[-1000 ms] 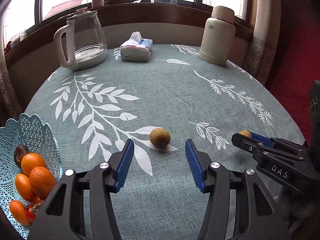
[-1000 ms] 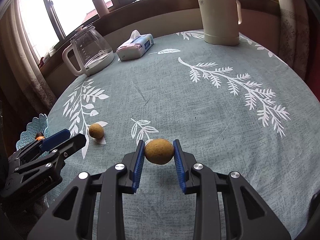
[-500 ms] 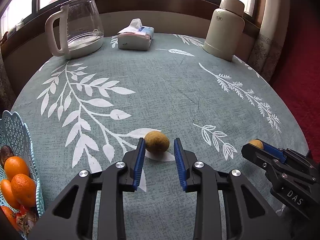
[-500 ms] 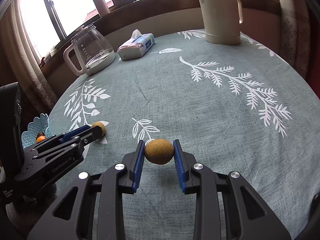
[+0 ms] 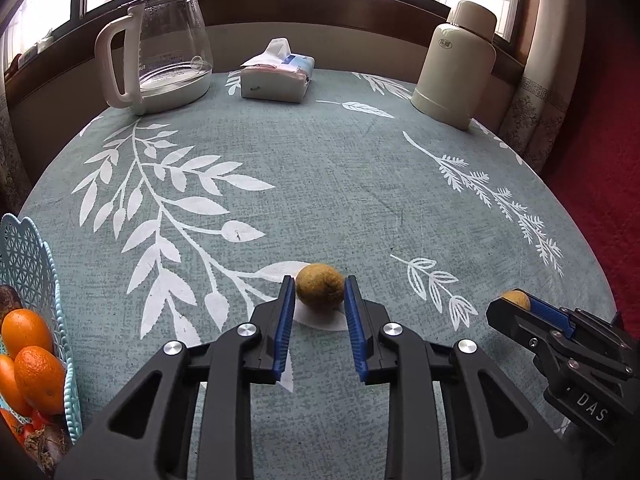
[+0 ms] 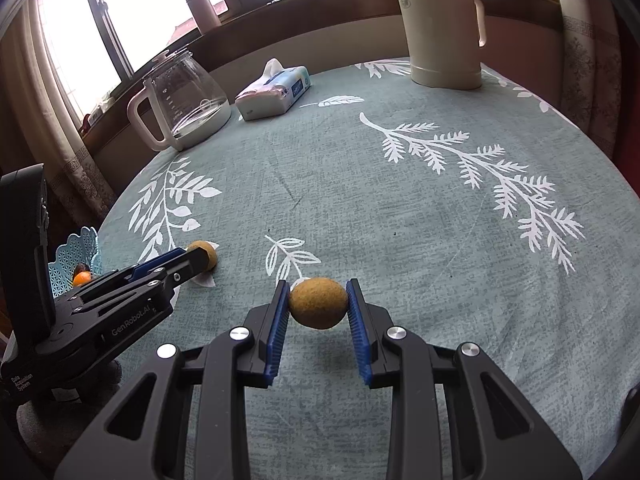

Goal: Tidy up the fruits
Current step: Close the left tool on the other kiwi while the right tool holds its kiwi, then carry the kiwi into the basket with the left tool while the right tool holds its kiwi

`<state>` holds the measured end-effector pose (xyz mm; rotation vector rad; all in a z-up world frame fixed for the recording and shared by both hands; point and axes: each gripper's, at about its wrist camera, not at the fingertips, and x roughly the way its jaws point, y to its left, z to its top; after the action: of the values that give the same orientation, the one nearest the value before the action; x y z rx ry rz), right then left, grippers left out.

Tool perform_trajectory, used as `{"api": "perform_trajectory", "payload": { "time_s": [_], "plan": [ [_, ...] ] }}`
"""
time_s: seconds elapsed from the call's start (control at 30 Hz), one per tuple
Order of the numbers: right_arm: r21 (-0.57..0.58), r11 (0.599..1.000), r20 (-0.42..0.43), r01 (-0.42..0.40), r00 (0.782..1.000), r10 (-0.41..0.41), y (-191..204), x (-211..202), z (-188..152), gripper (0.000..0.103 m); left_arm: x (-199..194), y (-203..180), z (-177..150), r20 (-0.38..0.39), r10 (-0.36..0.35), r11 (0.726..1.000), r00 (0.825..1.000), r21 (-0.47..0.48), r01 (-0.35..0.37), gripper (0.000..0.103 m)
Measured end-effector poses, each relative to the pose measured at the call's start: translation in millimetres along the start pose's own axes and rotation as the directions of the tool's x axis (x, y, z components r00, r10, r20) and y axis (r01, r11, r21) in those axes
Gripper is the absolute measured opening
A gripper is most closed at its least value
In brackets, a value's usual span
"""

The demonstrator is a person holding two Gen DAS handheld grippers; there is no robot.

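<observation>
Fruit (image 5: 319,289) pinched, left hand-held gripper (image 5: 319,300); tablecloth (image 5: 340,184) ahead open.

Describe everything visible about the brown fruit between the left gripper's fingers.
The brown fruit is small, roundish and slightly oval, with a dull, rough yellow-brown skin and darker speckles. It sits on the green leaf-print tablecloth, over a white leaf. The left gripper flanks it, blue pads closed onto its two sides. It looks whole and unpeeled.

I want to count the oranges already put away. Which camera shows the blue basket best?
The left wrist view: the blue basket sits at its left edge, with several oranges visible inside, though partly cropped. In the right wrist view it is small, distant and largely hidden behind the left gripper.
</observation>
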<state>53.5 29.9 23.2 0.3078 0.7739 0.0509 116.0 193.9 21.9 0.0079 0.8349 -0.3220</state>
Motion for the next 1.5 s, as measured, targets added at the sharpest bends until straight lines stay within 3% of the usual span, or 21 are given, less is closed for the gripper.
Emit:
{"api": "perform_trajectory", "payload": {
  "time_s": [0.27, 0.33, 0.6, 1.1, 1.5],
  "plan": [
    [0.0, 1.0, 0.001, -0.003, 1.0, 0.003, 0.3, 0.4, -1.6, 0.029, 5.3, -2.3, -0.6, -0.011, -0.012, 1.0, 1.0, -0.001, 0.012, 0.031],
    [0.0, 1.0, 0.004, -0.005, 1.0, 0.005, 0.6, 0.1, -1.7, 0.029, 3.0, -3.3, -1.6, 0.0, -0.016, 1.0, 1.0, 0.004, 0.016, 0.027],
    [-0.004, 1.0, 0.021, -0.016, 1.0, 0.016, 1.6, -6.9, -0.9, 0.029, -17.2, 1.7, -4.6, 0.056, 0.017, 1.0, 0.998, 0.006, -0.018, 0.027],
    [-0.036, 0.998, 0.038, -0.049, 0.998, 0.05, 16.1, -18.4, -1.6, 0.029, -78.8, 18.9, -16.5, 0.158, 0.036, 0.999, 0.987, 0.002, -0.037, 0.027],
    [-0.052, 0.995, 0.041, -0.08, 0.996, 0.082, 26.8, -24.6, -2.2, 0.029, -146.2, 54.1, -30.5, 0.262, 0.078, 0.997, 0.962, -0.041, -0.07, 0.027]
  ]
}}
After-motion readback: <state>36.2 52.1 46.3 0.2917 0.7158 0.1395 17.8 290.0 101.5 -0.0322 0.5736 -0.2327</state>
